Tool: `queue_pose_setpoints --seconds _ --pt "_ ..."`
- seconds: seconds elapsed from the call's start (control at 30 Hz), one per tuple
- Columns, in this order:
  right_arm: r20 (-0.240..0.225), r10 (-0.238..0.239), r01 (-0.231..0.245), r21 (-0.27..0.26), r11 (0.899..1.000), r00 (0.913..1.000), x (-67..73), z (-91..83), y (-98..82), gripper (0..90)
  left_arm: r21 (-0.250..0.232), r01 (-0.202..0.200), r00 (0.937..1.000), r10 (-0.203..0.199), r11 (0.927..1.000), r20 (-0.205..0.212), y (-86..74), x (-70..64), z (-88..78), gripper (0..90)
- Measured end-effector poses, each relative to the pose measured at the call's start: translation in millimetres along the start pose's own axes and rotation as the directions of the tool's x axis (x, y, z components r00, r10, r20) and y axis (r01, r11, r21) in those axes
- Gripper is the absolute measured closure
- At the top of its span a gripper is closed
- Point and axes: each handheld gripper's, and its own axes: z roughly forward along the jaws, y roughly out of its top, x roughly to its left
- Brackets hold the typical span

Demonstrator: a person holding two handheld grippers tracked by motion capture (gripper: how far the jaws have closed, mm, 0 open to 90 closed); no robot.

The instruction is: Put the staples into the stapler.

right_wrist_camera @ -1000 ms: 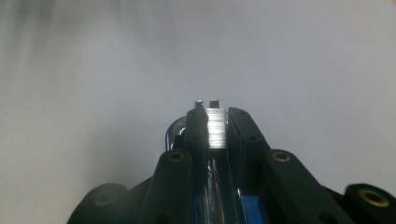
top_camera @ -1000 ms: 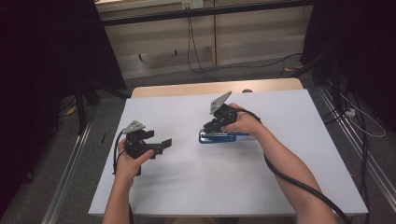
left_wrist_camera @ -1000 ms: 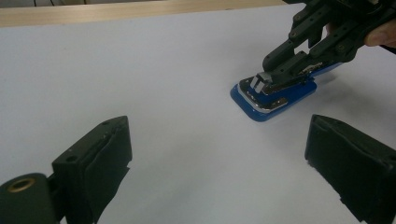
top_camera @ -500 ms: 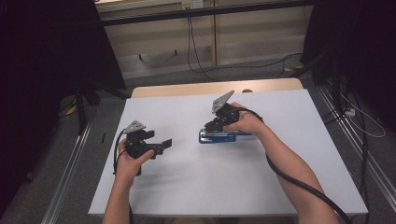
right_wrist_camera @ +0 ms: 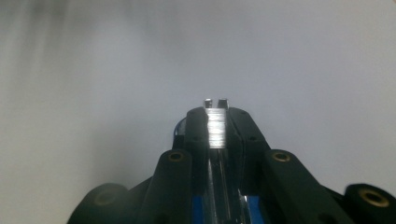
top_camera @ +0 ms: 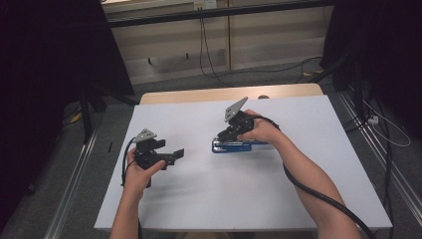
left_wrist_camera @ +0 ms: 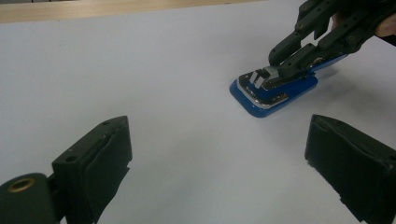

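A plain white sheet covers the tabletop [top_camera: 239, 189], with a strip of pale tan wood bare along its 12 o'clock edge. The flat blue stapler with a bright silver metal top [left_wrist_camera: 273, 88] is the one strong colour, lying near the middle of the white. The matte black left gripper [top_camera: 169, 155] at 8 o'clock carries a light grey three-cornered plate, and so does the matte black right gripper [top_camera: 225, 137], whose screw sockets glint brass. The black cable [top_camera: 318, 191] runs toward 5 o'clock. The floor [top_camera: 199, 82] is speckled grey, the surroundings near black
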Motion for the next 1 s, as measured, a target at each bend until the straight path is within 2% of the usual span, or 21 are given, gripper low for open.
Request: queue_pose_setpoints --seconds 0.1,0.47,0.67,1.0 --pt "-0.004 -0.01 0.01 0.002 1.0 0.9999 0.4 2.0 1.0 79.6 -0.004 0.005 1.0 -0.005 1.0 -0.001 -0.2 0.2 -0.1 7.4" --pt "0.01 0.009 -0.009 -0.016 1.0 0.9999 -0.6 -5.3 -0.7 79.6 0.001 0.0 1.0 0.0 1.0 0.0 -0.1 -0.8 1.1 7.5" --pt "0.003 -0.002 0.002 -0.007 1.0 1.0 0.3 -1.7 0.1 79.6 0.005 0.0 1.0 0.0 1.0 -0.001 -0.3 -1.3 1.5 7.4" --pt "0.001 0.008 -0.008 -0.019 1.0 1.0 -1.3 -4.1 1.9 79.6 0.01 -0.007 1.0 0.007 0.9999 0.001 -0.4 -1.6 2.6 7.4"
